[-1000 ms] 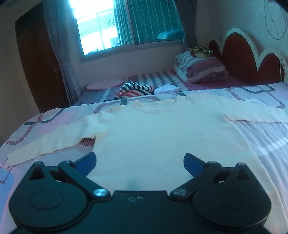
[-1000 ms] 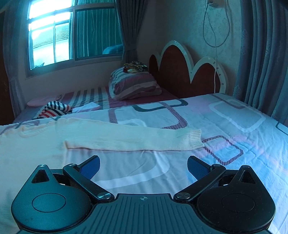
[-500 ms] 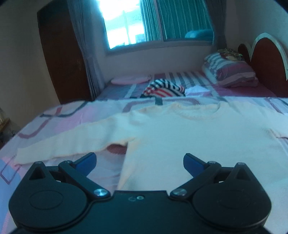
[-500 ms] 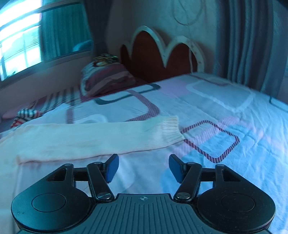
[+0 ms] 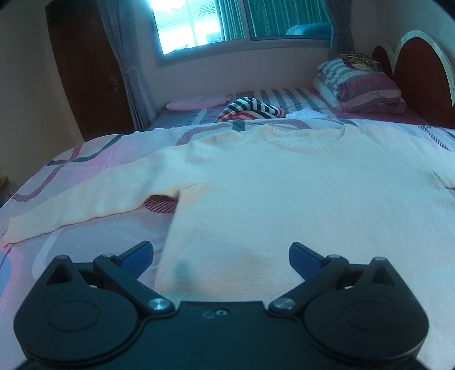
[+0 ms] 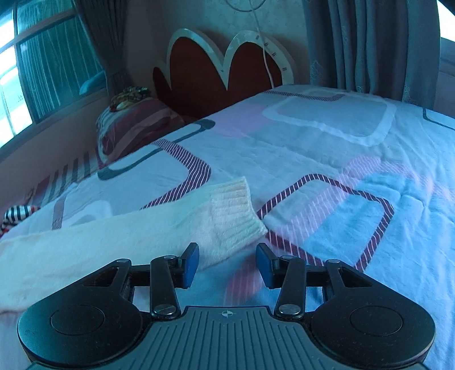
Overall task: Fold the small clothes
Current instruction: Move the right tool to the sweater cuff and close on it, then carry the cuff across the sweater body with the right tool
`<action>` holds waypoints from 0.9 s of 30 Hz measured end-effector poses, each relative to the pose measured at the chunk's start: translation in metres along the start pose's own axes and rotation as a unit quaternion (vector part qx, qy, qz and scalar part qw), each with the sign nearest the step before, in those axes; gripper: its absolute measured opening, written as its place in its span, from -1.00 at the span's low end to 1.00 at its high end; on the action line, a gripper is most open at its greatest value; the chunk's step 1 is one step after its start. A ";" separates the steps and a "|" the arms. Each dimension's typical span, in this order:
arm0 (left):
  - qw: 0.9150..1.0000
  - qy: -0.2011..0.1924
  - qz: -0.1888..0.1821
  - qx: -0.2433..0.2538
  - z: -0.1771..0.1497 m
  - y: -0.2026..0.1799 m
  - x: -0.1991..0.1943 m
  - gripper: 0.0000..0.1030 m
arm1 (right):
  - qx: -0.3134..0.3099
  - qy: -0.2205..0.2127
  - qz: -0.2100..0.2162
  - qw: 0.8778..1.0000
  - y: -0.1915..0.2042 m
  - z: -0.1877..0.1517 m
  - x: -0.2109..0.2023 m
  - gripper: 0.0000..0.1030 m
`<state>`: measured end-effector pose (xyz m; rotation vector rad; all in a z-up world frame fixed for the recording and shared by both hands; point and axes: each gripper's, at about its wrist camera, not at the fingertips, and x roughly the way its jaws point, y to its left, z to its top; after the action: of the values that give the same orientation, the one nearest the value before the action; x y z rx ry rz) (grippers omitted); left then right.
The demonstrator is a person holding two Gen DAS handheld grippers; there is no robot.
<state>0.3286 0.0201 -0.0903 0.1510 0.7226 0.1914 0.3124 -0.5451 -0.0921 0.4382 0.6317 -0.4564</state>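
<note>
Cream long-sleeved knit sweater (image 5: 284,193) lies flat, front up, on the bed with the pink, white and blue patterned quilt (image 6: 327,159), neckline toward the window (image 5: 216,22), both sleeves spread out to the sides. Left claw (image 5: 221,253) has its blue pads set wide, nothing between them touching; it hangs low over the sweater's lower left edge, side seam running up just inside the left pad. Left sleeve stretches away toward the left edge of the bed. Right claw (image 6: 227,263) has just been closing, gap now narrow but pads not pressing anything; the ribbed cuff (image 6: 236,210) of the right sleeve sits just ahead of the pads, its near corner roughly lined up with the gap, not gripped. Beyond the sweater: red, white and navy striped garment (image 5: 250,111) bunched up, pink flat pillow (image 5: 196,102) near the window, stack of striped pillows (image 5: 361,85) against the scalloped dark red headboard (image 6: 224,68). Grey curtains (image 6: 369,42) hang to the right of the headboard.
</note>
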 end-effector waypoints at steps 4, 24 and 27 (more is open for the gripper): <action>1.000 0.000 0.004 -0.002 0.002 0.001 0.004 0.97 | 0.022 -0.004 0.011 1.000 -0.004 0.004 0.006 -0.55; 0.998 0.050 -0.002 -0.022 0.007 0.056 0.016 0.97 | -0.063 -0.013 0.094 0.994 0.090 0.014 -0.015 -0.94; 0.998 0.048 -0.015 -0.035 0.006 0.064 0.012 0.97 | -0.089 -0.002 0.127 0.988 0.133 0.002 -0.019 -0.94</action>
<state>0.3342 0.0844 -0.0804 0.0648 0.8130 0.1958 0.3698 -0.4331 -0.0453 0.3409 0.5973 -0.1572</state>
